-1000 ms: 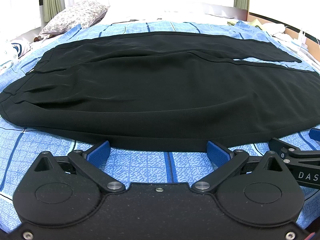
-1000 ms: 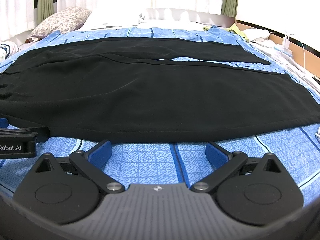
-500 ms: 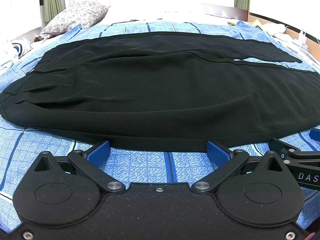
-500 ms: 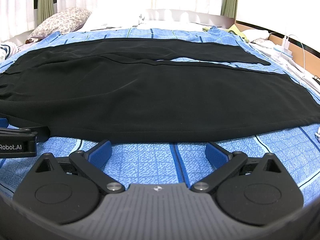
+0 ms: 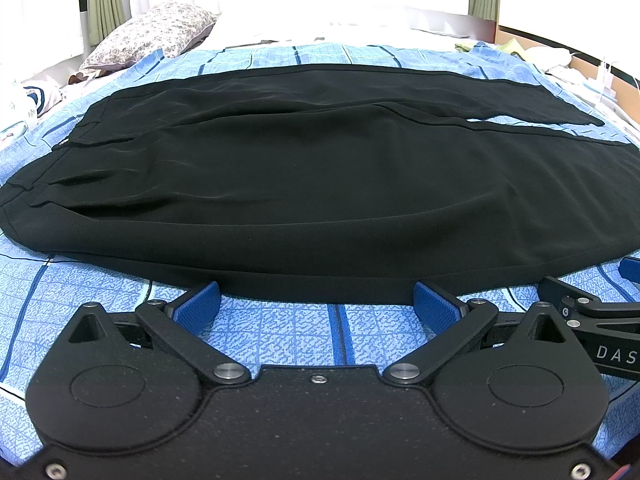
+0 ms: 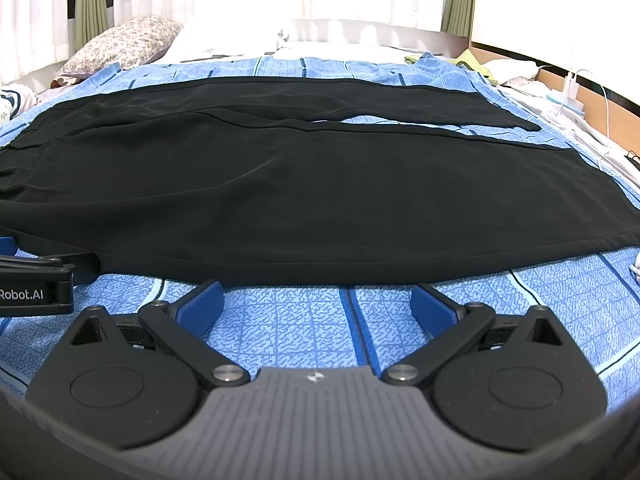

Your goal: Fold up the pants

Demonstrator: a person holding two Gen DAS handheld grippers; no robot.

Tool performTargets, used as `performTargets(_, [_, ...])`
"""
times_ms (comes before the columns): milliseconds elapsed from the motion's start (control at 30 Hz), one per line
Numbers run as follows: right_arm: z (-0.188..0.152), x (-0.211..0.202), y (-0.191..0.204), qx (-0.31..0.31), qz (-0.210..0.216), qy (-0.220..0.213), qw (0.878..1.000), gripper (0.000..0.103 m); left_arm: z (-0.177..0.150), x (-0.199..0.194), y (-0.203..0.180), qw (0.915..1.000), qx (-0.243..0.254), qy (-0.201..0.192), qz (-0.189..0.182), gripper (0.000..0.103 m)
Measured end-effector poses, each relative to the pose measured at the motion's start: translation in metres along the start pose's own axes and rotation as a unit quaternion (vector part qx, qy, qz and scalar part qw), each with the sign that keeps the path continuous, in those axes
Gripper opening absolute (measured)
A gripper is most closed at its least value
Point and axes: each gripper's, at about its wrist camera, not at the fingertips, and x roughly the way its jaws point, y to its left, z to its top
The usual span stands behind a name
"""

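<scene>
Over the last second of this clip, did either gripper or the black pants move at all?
Nothing visibly changed. The black pants lie spread flat on the blue bedspread, and the left gripper and right gripper stay open just short of the near hem, holding nothing.

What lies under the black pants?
The black pants lie flat on a blue patterned bedspread, which shows all around them. Whatever is directly beneath the fabric is covered.
</scene>
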Motion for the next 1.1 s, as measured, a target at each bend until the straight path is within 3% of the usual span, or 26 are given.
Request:
performTargets(567, [0.004,0.002,0.001,0.001,0.000,0.011,1.000,0.103,0.002,-0.001,0.004,1.0000,0.001,0.002,0.002,0.103])
performTargets(733, [0.010,0.000,-0.001,0.008,-0.001,0.020,1.000,0.103,-0.002,-0.005,0.000,0.9999,0.006,-0.013,0.005,0.103])
performTargets(900, [0.013,-0.011,-0.005,0.031,-0.011,0.029,0.999,0.103,0.006,-0.020,0.007,0.9993,0.016,0.017,-0.031,0.103])
performTargets(1100, [0.031,-0.025,-0.044,0.102,-0.011,-0.004,0.995,0.103,0.042,-0.039,0.052,0.9973,-0.032,-0.005,-0.065,0.103])
